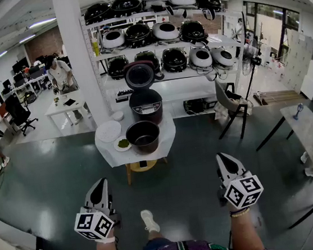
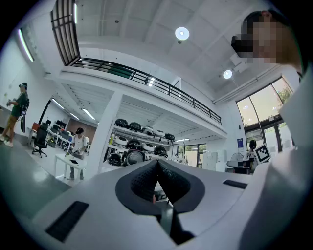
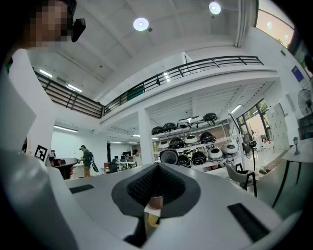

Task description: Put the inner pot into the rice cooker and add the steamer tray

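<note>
Dark inner pot [image 1: 143, 135], one only, sits on the cloth-covered table [image 1: 168, 138] well ahead of both grippers. It is just before the one rice cooker [image 1: 145, 105], lid up, likely staged for loading. One white steamer tray [image 1: 108, 131] lies ahead of the left gripper [image 1: 101, 183]. That and the right gripper [image 1: 223, 157] are closed, empty, held level.

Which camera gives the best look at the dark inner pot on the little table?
The head view: it looks down into the open inner pot, standing just in front of the rice cooker. Neither gripper view shows the pot at all.
</note>
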Available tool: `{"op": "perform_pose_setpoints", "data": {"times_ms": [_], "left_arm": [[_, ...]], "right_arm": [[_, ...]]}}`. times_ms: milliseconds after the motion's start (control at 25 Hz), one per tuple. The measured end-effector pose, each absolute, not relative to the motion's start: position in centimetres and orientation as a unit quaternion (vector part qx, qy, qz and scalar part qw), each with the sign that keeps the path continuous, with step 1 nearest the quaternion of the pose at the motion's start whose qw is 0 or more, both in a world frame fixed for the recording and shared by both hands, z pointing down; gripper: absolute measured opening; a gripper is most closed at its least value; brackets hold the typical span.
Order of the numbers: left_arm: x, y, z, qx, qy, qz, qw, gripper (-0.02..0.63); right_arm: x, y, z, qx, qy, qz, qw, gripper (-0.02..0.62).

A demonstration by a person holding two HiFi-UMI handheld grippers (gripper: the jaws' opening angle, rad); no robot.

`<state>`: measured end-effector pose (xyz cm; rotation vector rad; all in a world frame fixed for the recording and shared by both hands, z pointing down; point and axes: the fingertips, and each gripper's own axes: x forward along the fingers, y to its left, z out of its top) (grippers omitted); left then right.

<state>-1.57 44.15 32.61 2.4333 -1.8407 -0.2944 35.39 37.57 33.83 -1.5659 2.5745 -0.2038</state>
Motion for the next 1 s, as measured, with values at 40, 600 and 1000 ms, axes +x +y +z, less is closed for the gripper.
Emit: {"op": "perform_pose_setpoints", "data": {"times_ms": [40, 600, 1000], "left_arm": [[-1.6, 44.3, 32.6, 0.793, -0.601, -0.094, 0.037, 0.02], [-0.8, 44.4, 33.0, 0.796, -0.6, -0.076, 0.033, 0.02], [-0.5, 43.7, 32.4, 0.797, -0.599, -0.078, 0.029, 0.02]], "right_arm": [[35.2, 37.7, 33.8, -0.516, 0.852, -0.067, 0.06, 0.005], [34.5, 38.1, 34.2, -0.508, 0.857, -0.068, 0.056, 0.005], [33.9, 37.7, 33.4, -0.499, 0.862, -0.059, 0.062, 0.005]]}}
